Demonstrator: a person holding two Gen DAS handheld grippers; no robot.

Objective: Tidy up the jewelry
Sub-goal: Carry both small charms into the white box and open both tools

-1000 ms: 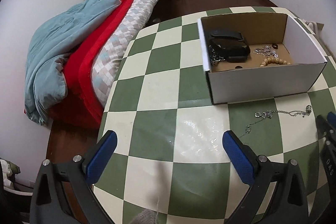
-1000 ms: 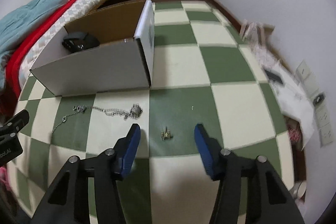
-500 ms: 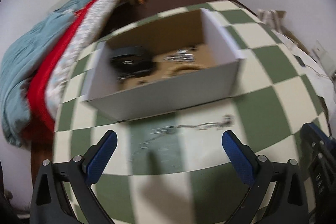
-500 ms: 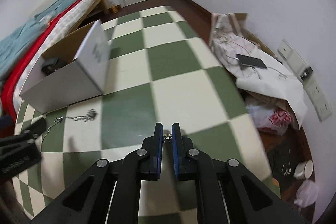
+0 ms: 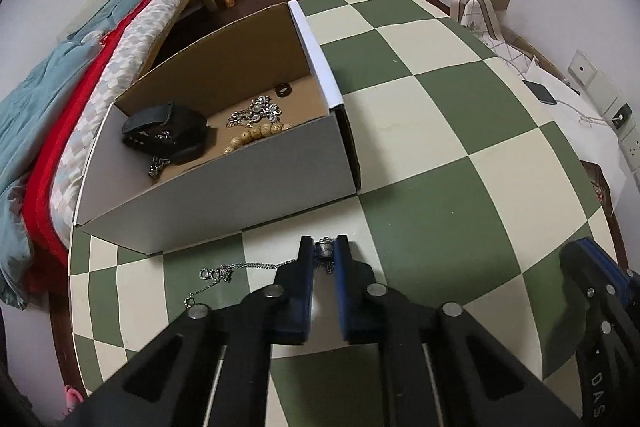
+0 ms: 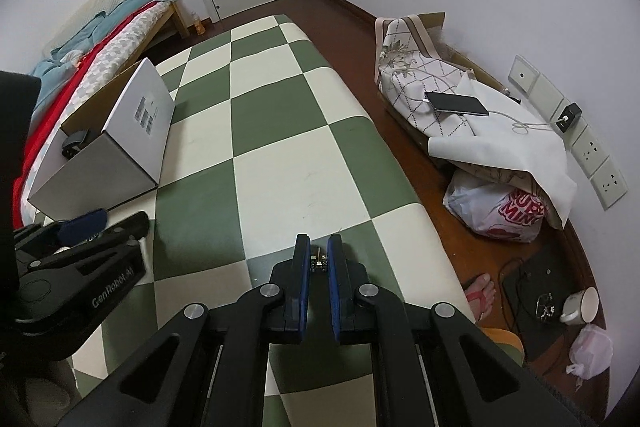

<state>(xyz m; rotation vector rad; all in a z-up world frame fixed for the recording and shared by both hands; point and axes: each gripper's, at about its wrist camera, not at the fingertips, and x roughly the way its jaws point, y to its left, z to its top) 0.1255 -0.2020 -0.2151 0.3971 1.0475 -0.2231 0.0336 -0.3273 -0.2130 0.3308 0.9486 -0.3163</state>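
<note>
Left gripper (image 5: 324, 251): its jaws have just been closing and now pinch the pendant end of the silver necklace (image 5: 240, 269), whose chain trails left across the checkered table (image 5: 460, 131).
Right gripper (image 6: 319, 259): clamped on a small gold earring (image 6: 319, 261), low over the table.
Cardboard box (image 5: 248, 183): just behind the necklace, already holding a black pouch (image 5: 164, 131), wooden beads (image 5: 256, 137) and silver jewelry (image 5: 256, 110).

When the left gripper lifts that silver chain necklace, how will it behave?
Probably floppy: the necklace lies in loose curves on the table. The left gripper pinches only its pendant end, so the chain should dangle and swing. Its fine links look light, and may snag the box rim.
</note>
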